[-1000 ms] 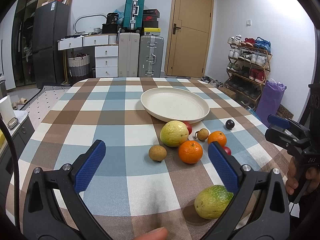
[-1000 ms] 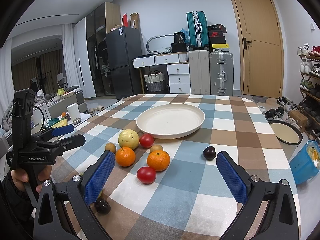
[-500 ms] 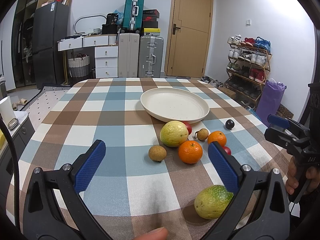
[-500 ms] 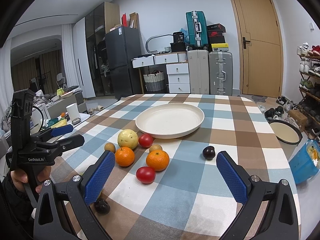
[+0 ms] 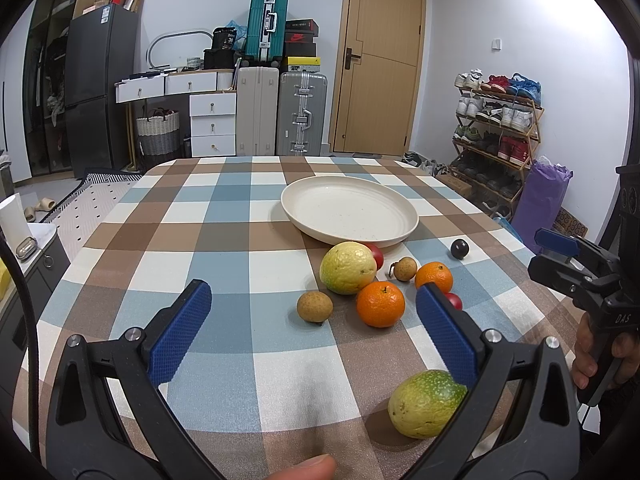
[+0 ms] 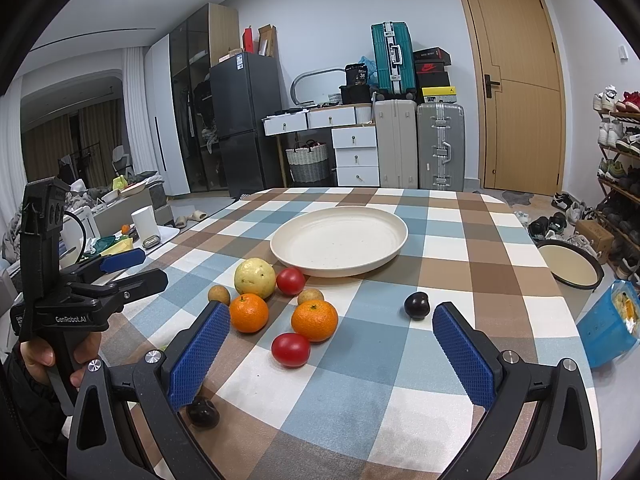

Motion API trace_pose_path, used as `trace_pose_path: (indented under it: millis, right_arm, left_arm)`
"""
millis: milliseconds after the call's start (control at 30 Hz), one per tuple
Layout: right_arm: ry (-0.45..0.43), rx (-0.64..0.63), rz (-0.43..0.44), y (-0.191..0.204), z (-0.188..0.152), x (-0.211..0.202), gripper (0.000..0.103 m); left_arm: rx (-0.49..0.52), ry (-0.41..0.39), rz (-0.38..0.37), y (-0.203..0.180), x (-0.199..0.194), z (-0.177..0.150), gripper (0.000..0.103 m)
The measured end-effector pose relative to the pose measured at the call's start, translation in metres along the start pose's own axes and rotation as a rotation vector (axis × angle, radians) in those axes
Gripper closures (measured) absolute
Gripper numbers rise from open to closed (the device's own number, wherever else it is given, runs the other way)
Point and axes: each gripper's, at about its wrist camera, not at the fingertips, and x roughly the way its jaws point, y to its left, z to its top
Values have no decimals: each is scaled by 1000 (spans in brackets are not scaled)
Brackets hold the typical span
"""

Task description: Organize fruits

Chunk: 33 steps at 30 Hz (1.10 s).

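Note:
An empty cream plate sits mid-table on the checked cloth. In front of it lies a cluster of fruit: a yellow guava, two oranges, two tomatoes, brown longans and a dark plum. A green-yellow guava lies near the front edge, partly behind my left gripper's right finger. Another dark plum sits by my right gripper's left finger. My left gripper and right gripper are both open and hold nothing, short of the fruit.
Each hand-held gripper shows in the other's view, at the table's sides. Suitcases, drawers and a fridge stand behind the table. A shoe rack is at the right. A blue container and a bowl sit off the table's right edge.
The right wrist view has edged slightly forward and to the right, so the fruit sits a little left. The left gripper has barely moved. Both stay open.

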Motion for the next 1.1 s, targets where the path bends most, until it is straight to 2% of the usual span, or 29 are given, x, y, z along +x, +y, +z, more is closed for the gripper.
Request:
trace_pose_path:
  millis: [600,800,967,1100]
  right_arm:
    - [-18,-8,-9,-1,0,-4,0]
    - [-18,-10,15,-1,0,-5,0]
    - [-1,-7,11,-1,1,-1,0]
    - [0,23,1,-4,2,-1,0]
  left_arm:
    - [12,-8,3,9,-2,4,1]
    - [9,-11,2,6,-2,8,1]
    - [4,-3,16,9,-7,18,1]
    - [1,21,-2,11,-6,18,1]
